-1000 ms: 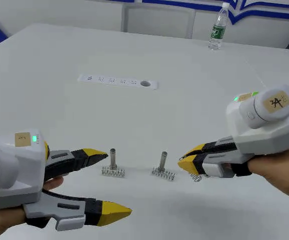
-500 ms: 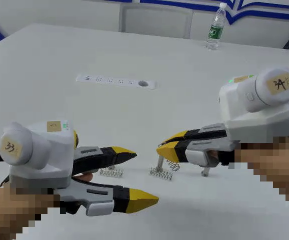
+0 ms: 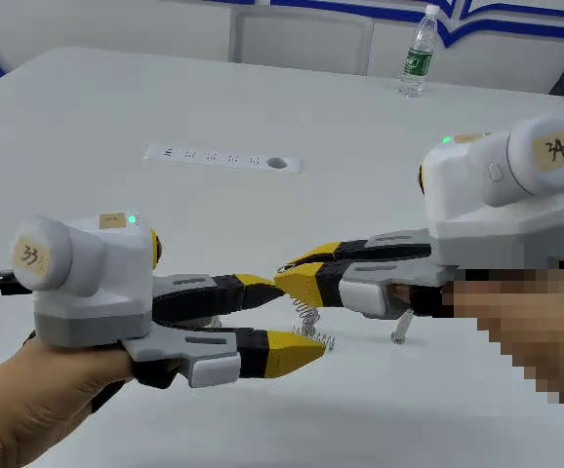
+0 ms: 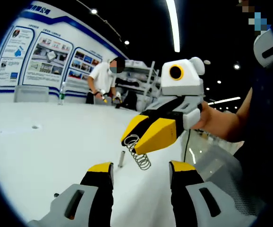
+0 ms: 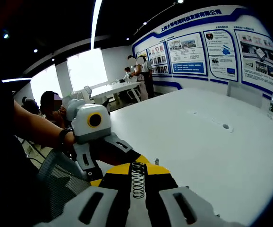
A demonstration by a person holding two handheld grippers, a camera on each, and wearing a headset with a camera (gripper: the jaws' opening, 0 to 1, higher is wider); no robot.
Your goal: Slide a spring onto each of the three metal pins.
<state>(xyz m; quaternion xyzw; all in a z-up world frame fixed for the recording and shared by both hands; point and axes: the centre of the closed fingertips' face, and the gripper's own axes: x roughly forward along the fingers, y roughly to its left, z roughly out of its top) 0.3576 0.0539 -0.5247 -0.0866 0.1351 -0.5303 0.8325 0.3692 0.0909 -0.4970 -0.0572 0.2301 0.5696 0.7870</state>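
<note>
Both grippers are sitting closer together than half a second ago, and the spring (image 3: 304, 314) is now further left, carried by the right gripper (image 3: 297, 281).

- Spring (image 4: 137, 151): hanging clear of the table (image 3: 116, 107), tilted, lower coils dangling free.
- Right gripper (image 4: 141, 137): jaws are pressing together on the spring's upper coils; in its own view the spring (image 5: 137, 179) is lying along the gap between the yellow tips.
- Left gripper (image 3: 297, 317): jaws are standing wide apart, gripping nothing. The spring is hanging just ahead of its tips (image 4: 141, 168); contact cannot be told.
- Second spring (image 3: 319, 338): lying on the table below.
- Metal pin (image 4: 121, 158): standing upright on the table just beyond.
- Power strip (image 3: 221, 157): lying well behind.
</note>
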